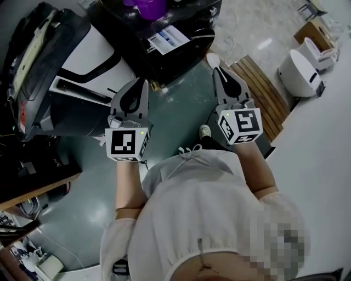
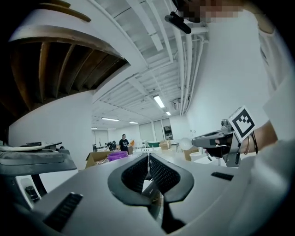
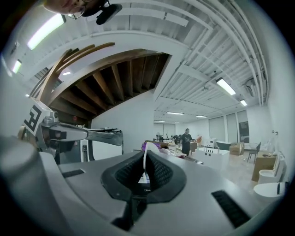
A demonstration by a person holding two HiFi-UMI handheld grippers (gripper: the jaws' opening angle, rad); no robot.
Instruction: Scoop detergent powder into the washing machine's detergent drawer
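In the head view both grippers are held side by side at waist height above a dark green floor. My left gripper (image 1: 144,82) is shut, and nothing shows between its ribbed pads (image 2: 159,173). My right gripper (image 1: 218,68) is shut on a white scoop (image 1: 213,59), whose round bowl sticks out past the tips. The left gripper view shows that bowl as a white ball (image 2: 185,144); the right gripper view shows the scoop as a thin white edge (image 3: 144,161). A white and black washing machine (image 1: 88,57) stands to the left. A purple tub (image 1: 145,6) sits on a black table ahead.
The black table (image 1: 164,55) also holds a printed sheet (image 1: 169,38). Wooden slats (image 1: 263,93) and a white round appliance (image 1: 299,71) lie to the right. A dark desk edge (image 1: 38,189) is at the lower left. A person (image 3: 186,140) stands far off in the room.
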